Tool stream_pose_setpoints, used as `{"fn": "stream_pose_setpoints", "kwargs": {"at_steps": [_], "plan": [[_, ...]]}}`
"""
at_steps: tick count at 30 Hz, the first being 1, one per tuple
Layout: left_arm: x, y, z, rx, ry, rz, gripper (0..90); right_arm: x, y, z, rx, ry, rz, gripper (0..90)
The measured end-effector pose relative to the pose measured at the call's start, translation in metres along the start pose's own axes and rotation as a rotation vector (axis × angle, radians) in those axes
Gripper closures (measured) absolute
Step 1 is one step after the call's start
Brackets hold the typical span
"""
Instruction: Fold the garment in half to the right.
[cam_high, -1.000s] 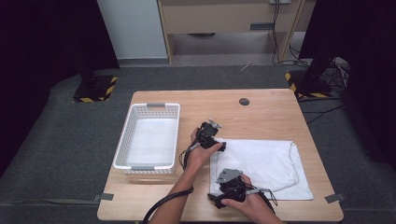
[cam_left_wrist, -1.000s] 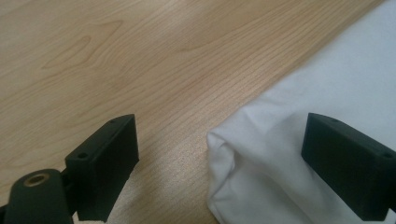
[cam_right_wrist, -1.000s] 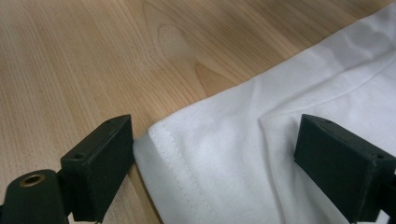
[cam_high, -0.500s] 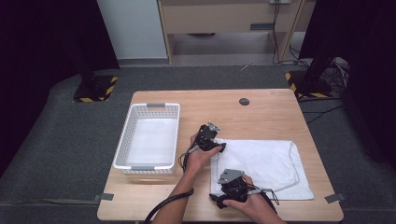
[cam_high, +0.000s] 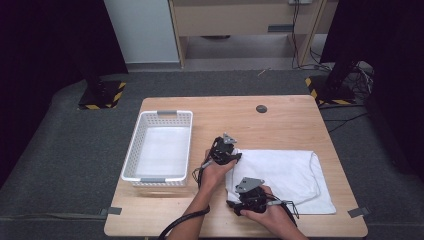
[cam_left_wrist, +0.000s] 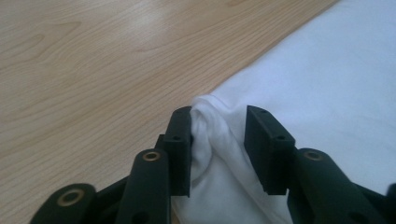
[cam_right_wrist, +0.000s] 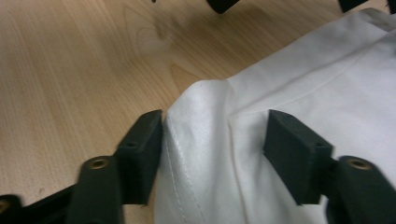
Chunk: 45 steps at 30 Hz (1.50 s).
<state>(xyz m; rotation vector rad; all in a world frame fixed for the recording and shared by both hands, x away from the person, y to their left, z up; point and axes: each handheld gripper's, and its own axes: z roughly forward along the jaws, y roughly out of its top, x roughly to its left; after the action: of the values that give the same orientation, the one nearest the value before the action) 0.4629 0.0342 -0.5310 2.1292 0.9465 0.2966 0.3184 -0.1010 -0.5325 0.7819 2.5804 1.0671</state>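
Observation:
A white cloth (cam_high: 285, 172) lies flat on the right half of the wooden table (cam_high: 280, 120). My left gripper (cam_high: 233, 158) points down at the cloth's far left corner. In the left gripper view its jaws (cam_left_wrist: 218, 140) have just been closing, and a bunched fold of cloth (cam_left_wrist: 210, 126) rises between them without being clamped. My right gripper (cam_high: 235, 202) is at the cloth's near left corner. In the right gripper view its jaws (cam_right_wrist: 215, 144) have also been closing and straddle a raised hem of cloth (cam_right_wrist: 205, 116), with room left on one side.
A white slatted basket (cam_high: 165, 114) with a white cloth lying in it stands on the left part of the table. A small dark disc (cam_high: 261, 108) sits near the far edge. Bare wood runs between the basket and the cloth.
Both grippers' jaws have narrowed around the cloth's left corners. The left hand has shifted slightly; the right hand has stayed where it was. The cloth itself has not shifted.

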Motion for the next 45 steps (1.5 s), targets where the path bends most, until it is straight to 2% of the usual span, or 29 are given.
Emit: {"fn": "stream_pose_setpoints", "kwargs": {"at_steps": [9, 18, 27, 32, 45], "plan": [[-0.005, 0.001, 0.000, -0.002, 0.015, 0.018, 76.1, -0.009, 0.002, -0.002, 0.010, -0.038, 0.025, 66.9], [-0.006, 0.003, 0.000, 0.008, 0.031, 0.013, 80.1, -0.008, 0.007, -0.002, 0.041, -0.073, 0.017, 78.0], [-0.005, 0.007, -0.003, -0.007, 0.036, -0.003, 82.8, -0.008, 0.006, -0.004, 0.029, -0.078, 0.018, 82.8], [-0.009, 0.012, -0.009, -0.029, 0.039, 0.013, 83.1, -0.005, 0.009, -0.011, 0.018, -0.089, -0.006, 83.7], [-0.017, 0.021, -0.026, -0.059, 0.051, 0.045, 83.0, 0.000, 0.012, -0.027, -0.007, -0.099, -0.004, 83.9]]}}
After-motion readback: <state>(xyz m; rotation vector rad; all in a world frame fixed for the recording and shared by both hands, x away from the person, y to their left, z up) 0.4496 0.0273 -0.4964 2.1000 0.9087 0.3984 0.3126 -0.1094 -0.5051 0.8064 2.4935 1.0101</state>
